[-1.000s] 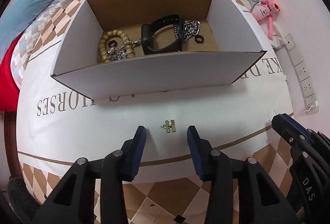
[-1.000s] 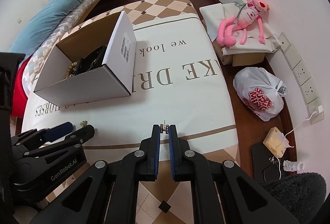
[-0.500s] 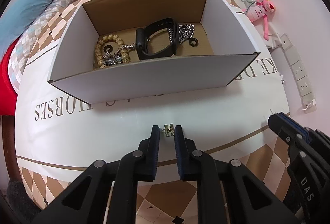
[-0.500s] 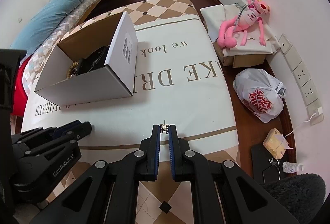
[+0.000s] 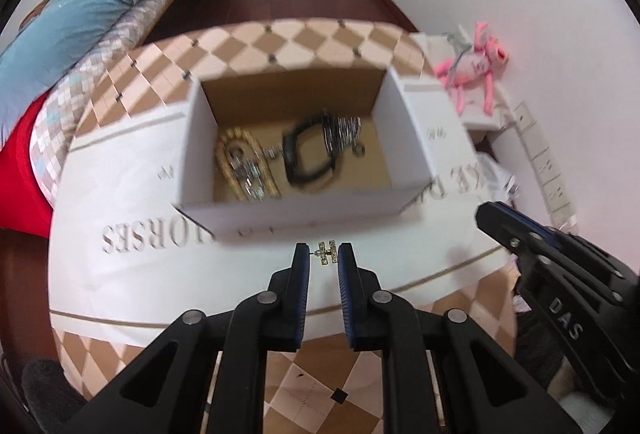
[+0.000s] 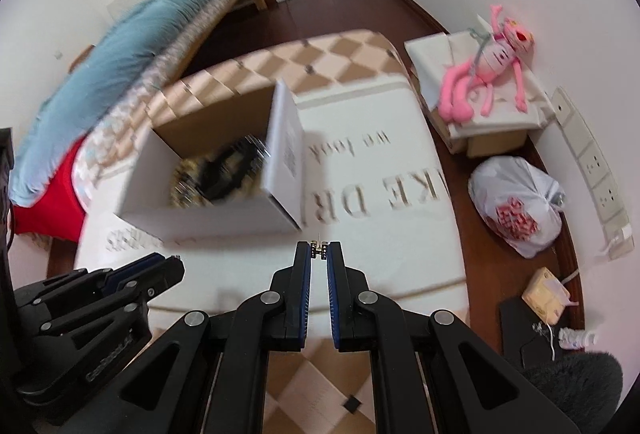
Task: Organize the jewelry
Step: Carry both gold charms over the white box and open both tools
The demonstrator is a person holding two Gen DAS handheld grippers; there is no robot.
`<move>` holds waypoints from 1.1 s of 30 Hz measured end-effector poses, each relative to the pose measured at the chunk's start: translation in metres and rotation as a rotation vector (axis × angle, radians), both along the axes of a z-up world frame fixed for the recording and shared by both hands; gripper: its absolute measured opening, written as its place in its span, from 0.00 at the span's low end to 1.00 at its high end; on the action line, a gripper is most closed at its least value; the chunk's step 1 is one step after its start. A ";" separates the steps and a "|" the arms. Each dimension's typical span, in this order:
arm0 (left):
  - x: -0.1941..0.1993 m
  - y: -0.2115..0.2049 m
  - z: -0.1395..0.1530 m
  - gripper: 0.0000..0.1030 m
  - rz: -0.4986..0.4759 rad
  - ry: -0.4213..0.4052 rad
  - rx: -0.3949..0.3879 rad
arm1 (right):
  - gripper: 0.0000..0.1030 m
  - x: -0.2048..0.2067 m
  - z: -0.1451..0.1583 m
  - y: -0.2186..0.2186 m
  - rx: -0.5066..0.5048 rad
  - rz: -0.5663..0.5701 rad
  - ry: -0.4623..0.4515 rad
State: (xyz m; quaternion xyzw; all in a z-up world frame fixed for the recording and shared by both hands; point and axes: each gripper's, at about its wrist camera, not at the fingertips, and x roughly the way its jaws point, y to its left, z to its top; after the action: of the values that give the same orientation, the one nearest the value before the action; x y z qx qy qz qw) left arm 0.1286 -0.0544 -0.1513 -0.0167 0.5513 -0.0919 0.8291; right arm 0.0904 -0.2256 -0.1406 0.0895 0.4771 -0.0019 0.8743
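From the left wrist view, a small gold earring [image 5: 327, 252] is pinched at the tips of the left tool [image 5: 324, 259], raised just short of the open box [image 5: 304, 212] on the counter [image 5: 120, 194]. It should be carried level over the wall before release.

From the right wrist view, a matching earring [image 6: 319, 249] is clamped in the right tool [image 6: 319, 258]; it is best kept clear until the box is free.

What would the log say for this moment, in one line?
left hand-held gripper: shut on earring | right hand-held gripper: shut on earring | box: open
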 end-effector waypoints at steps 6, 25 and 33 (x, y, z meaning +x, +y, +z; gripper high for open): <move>0.044 0.030 0.020 0.11 0.037 0.042 -0.069 | 0.08 0.043 0.029 0.021 0.012 0.084 -0.037; 0.099 0.084 0.019 0.86 0.155 0.075 0.033 | 0.36 0.111 0.018 0.055 -0.059 0.159 0.183; 0.070 0.085 0.009 0.99 0.160 0.034 0.130 | 0.95 0.098 0.012 0.044 -0.160 0.082 0.219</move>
State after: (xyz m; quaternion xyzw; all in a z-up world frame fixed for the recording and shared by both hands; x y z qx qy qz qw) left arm 0.1983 0.0306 -0.1422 -0.0084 0.5668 0.0111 0.8237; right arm 0.1879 -0.1817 -0.1283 -0.0008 0.5714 -0.0141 0.8206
